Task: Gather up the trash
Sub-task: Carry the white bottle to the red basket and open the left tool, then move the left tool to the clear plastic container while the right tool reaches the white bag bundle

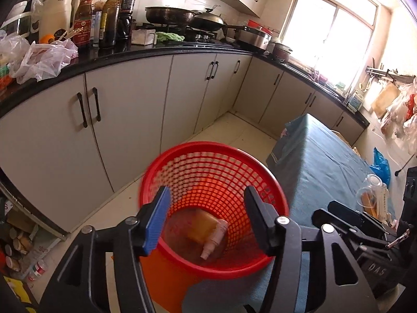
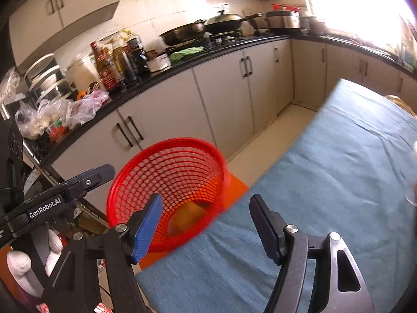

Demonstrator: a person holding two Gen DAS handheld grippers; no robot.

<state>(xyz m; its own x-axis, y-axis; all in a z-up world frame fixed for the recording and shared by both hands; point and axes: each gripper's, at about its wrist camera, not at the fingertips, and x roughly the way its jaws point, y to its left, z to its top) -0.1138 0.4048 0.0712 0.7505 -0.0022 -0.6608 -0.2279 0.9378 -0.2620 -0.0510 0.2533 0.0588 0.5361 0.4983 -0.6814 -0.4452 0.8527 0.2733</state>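
Observation:
A red mesh waste basket (image 1: 212, 156) stands on the floor beside a table with a blue cloth (image 1: 320, 161). Inside it lie an orange-brown packet (image 1: 202, 225) and a small pink bottle (image 1: 215, 240). My left gripper (image 1: 207, 203) is open and empty, directly above the basket's mouth. My right gripper (image 2: 206, 214) is open and empty, over the table edge (image 2: 325, 182) next to the basket (image 2: 166, 161). A clear plastic jar (image 1: 372, 195) lies on the table at the right, beyond the right gripper's body (image 1: 365, 232).
Grey kitchen cabinets (image 1: 125, 109) under a black counter (image 1: 161, 49) run along the left and back. The counter holds bottles (image 1: 108, 15), plastic bags (image 1: 39, 57) and pans (image 1: 169, 15). An orange sheet (image 2: 234, 187) lies under the basket. The left gripper's arm (image 2: 52, 200) shows at left.

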